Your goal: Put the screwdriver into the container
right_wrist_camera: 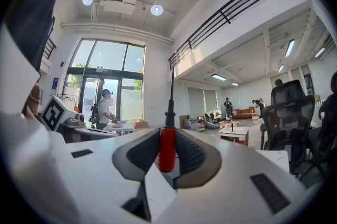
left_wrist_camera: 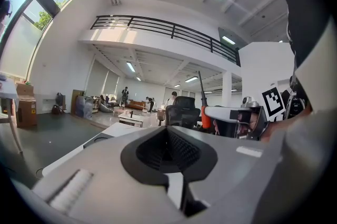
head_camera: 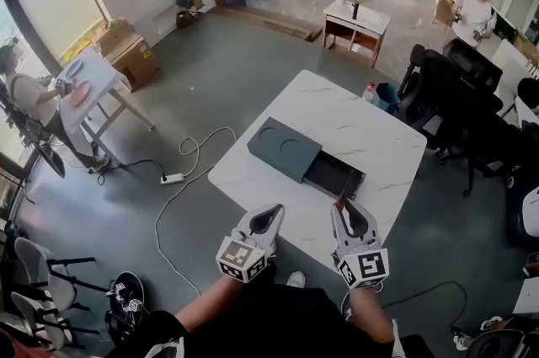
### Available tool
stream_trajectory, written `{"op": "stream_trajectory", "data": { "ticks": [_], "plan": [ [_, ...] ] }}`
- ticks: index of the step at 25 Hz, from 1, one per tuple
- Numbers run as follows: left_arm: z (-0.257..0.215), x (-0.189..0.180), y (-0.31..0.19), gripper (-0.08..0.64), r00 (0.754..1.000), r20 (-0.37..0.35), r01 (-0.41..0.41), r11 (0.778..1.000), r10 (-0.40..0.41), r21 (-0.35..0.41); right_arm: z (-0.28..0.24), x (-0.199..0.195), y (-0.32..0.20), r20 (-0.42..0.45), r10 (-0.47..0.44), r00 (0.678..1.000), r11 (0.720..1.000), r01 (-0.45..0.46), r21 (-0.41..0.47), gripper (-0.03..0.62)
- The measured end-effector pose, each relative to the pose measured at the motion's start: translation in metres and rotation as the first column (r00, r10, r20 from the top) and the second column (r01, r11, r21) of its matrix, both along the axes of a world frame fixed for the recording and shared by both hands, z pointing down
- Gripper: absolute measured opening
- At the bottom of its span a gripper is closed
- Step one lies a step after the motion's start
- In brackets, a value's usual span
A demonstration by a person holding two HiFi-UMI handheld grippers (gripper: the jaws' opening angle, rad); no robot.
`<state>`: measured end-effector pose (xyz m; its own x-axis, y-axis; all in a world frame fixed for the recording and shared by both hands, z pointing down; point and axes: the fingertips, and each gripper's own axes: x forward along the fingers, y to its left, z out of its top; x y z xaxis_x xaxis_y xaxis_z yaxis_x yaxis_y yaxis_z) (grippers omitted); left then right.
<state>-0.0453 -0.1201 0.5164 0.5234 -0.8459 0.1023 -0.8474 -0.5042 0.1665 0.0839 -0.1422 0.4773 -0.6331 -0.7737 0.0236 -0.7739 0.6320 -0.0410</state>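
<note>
Hall first: a tall, bright room with a grey floor (head_camera: 219, 78), a mezzanine behind a black railing (left_wrist_camera: 163, 28) and high windows (right_wrist_camera: 105, 80). Far ahead of both hand-held grippers there are sofas and people standing. Off to the left of the left one, a person sits at a small tilted table, with cardboard boxes (head_camera: 126, 53) beyond. To the right of the right one are black office chairs (head_camera: 438, 87). A white cable and power strip (head_camera: 173, 178) lie on the floor to the left.

Directly ahead of the two hand-held grippers stands the surface (head_camera: 370, 129), white and marbled, set at an angle. On it lies the container (head_camera: 282, 147), a flat dark grey box whose drawer (head_camera: 333, 173) is slid out towards the right hand-held gripper.

The left hand-held gripper (head_camera: 276, 211) hangs at the near edge of the surface, its jaws drawn together on nothing. The right hand-held gripper (head_camera: 344, 205), beside it, clamps the screwdriver (right_wrist_camera: 167, 148) by its red handle. The dark shaft sticks straight out ahead of the jaws, towards the open drawer.
</note>
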Motion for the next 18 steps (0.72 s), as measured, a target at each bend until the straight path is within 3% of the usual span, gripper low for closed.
{"op": "stream_trajectory", "data": {
  "ticks": [5, 18],
  "plan": [
    [-0.007, -0.005, -0.034, 0.009, 0.999, 0.026, -0.041, 0.999, 0.041, 0.014, -0.006, -0.012, -0.025, -0.011, 0.025, 1.000, 1.000, -0.025, 0.016, 0.098],
    [-0.002, -0.029, -0.098, 0.009, 0.990, 0.011, -0.143, 0.990, 0.143, -0.008, -0.006, -0.034, -0.077, -0.028, 0.128, 0.991, 0.992, -0.128, 0.002, 0.098]
  ]
}}
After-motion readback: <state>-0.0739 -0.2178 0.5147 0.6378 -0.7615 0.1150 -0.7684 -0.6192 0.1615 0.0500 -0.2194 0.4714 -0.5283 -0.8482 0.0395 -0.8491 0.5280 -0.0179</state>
